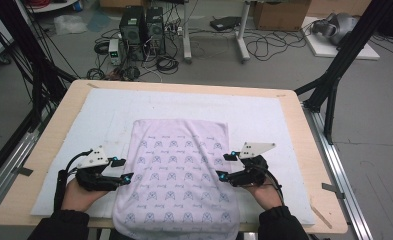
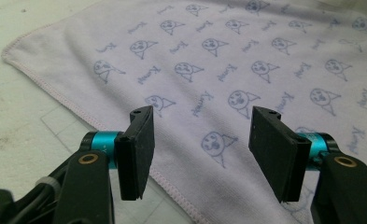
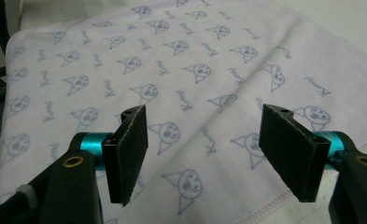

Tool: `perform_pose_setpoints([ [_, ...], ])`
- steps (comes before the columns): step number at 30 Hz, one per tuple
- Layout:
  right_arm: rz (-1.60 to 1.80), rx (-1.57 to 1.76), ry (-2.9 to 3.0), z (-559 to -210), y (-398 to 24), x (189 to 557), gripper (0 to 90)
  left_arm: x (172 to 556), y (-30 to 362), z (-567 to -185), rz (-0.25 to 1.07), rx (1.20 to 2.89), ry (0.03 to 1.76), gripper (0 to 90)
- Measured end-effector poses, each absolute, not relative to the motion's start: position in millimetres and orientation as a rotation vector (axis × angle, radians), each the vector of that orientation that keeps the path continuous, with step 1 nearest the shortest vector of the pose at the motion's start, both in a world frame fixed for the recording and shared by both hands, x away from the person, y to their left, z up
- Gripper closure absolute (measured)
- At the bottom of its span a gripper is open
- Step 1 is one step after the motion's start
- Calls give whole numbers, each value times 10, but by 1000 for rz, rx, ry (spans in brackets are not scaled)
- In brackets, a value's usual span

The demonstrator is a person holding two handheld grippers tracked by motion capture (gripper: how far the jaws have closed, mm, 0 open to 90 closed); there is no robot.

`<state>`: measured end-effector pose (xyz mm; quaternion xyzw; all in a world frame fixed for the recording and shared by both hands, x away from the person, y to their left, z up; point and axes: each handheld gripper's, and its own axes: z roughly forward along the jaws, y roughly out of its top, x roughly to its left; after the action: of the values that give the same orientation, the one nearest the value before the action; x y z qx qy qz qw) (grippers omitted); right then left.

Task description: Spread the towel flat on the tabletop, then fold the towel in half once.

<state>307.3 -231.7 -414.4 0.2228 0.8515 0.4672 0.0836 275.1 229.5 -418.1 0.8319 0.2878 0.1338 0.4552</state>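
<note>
Black flat-padded left claw (image 2: 197, 154) agape, soft printed towel (image 1: 176, 170), white mat (image 1: 264, 115)

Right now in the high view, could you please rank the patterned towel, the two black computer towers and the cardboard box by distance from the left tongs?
1. Patterned towel, right at the open left tongs, table centre.
2. Black computer towers, on the floor beyond the table's far edge, left of centre.
3. Cardboard box, floor, far right.

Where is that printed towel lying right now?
In the high view, the printed towel lies flat on the white mat, middle of the table, its near end hanging over the table's front edge, between the left tool and the right tool.
</note>
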Motion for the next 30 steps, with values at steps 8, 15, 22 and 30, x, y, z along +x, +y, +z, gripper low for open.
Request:
perform_pose_setpoints([
  [8,1375,658,2548,-4149,-2305,3067,304,2738,2268,-4192,319,2060,696,409],
  [15,1369,653,2547,-4151,-2299,3065,297,2744,2276,-4206,320,2065,697,410],
  [22,1352,645,2557,-4165,-2281,3067,297,2756,2275,-4215,322,2074,700,412],
  [30,1327,664,2566,-4170,-2321,3166,311,2903,2326,-4151,332,2063,726,424],
])
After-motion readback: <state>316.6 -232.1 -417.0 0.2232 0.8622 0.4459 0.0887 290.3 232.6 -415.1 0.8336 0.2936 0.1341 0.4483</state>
